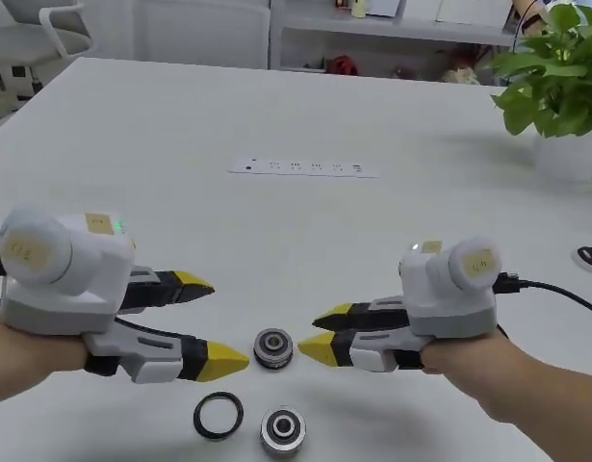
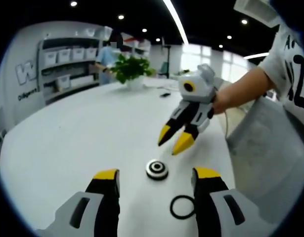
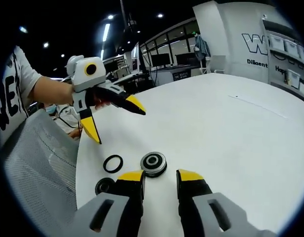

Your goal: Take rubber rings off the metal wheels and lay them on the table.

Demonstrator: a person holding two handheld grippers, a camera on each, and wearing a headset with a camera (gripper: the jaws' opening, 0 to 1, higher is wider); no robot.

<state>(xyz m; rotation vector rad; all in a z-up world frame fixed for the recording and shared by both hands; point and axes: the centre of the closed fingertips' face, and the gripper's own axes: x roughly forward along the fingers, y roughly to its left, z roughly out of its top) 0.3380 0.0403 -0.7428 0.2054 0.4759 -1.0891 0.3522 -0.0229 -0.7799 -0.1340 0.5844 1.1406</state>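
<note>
A small metal wheel [image 1: 273, 347] with a dark rubber rim lies flat on the white table [image 1: 276, 221], between both grippers' tips. My left gripper [image 1: 218, 323] is open wide, its jaws either side of the wheel [image 2: 156, 169]. From the right, my right gripper [image 1: 313, 335] points at the wheel [image 3: 153, 163] with a narrow gap between its jaws and nothing held. A loose black rubber ring [image 1: 218, 415] lies nearer me, beside a second wheel [image 1: 283, 430] with a silvery rim. The ring [image 2: 183, 206] [image 3: 112, 163], the second wheel [image 3: 105, 186], the right gripper [image 2: 172, 143] and the left gripper [image 3: 117, 123] also show.
A white power strip [image 1: 303, 167] lies mid-table. A potted plant [image 1: 555, 67] stands at the far right, with a small black object [image 1: 589, 258] at the right edge. An office chair [image 1: 36, 38] and shelves stand beyond the table. A cable [image 1: 555, 294] trails from the right gripper.
</note>
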